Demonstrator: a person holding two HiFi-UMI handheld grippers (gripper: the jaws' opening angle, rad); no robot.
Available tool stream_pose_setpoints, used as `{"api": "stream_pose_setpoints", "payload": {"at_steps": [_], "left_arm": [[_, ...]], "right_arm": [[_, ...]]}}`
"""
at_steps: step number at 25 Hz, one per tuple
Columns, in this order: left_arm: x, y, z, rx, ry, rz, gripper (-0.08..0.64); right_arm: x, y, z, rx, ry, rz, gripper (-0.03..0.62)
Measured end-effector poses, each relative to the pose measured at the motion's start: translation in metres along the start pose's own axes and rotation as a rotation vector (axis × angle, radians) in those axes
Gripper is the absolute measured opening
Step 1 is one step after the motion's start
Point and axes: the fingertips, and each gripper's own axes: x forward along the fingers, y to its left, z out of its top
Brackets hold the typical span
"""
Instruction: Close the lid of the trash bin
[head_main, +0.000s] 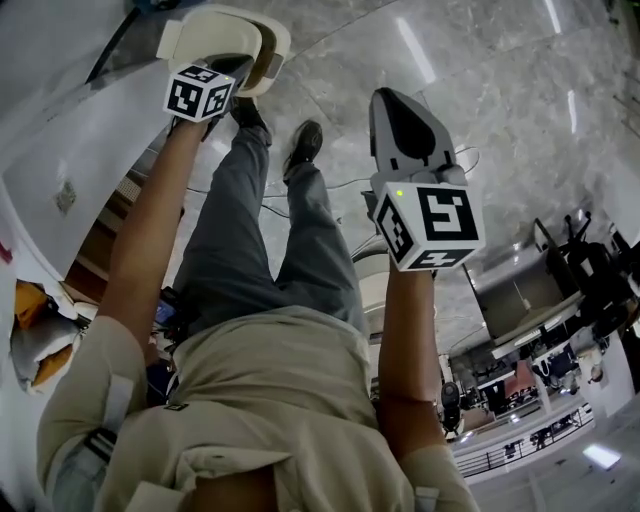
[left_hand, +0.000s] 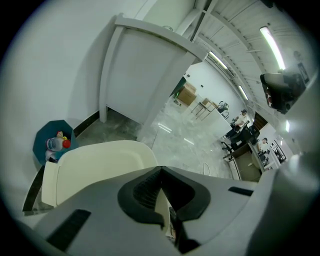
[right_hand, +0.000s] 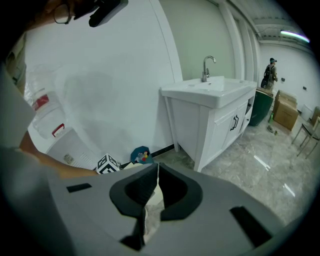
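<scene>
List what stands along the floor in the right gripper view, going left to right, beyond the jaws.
blue container → white sink cabinet → dark green bin → cardboard boxes

White sink cabinet (right_hand: 210, 117) on grey marble floor (right_hand: 265, 165).

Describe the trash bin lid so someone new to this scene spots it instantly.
Find the white sink cabinet standing against the wall; on the floor beside it, by the wall, sits a teal container holding bottles. Next to that, directly past the tip of the left tool, is the trash bin lid. It is the only cream, dished panel with rounded corners there.
</scene>
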Motion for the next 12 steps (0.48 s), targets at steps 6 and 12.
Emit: {"api": "stream_pose_setpoints", "payload": {"at_steps": [6,12], "left_arm": [[0.042,0.0,-0.018,0.016,0.091,-0.005,0.015],[0.068,-0.002,-0.028,0.004,0.135,0.005,0.015]], "right_arm": [[-0.015,-0.028,-0.026,0.04,0.013,-0.049,0.026],[-0.028,-0.047,-0.048,0.076,0.021,-0.078,0.026]]}}
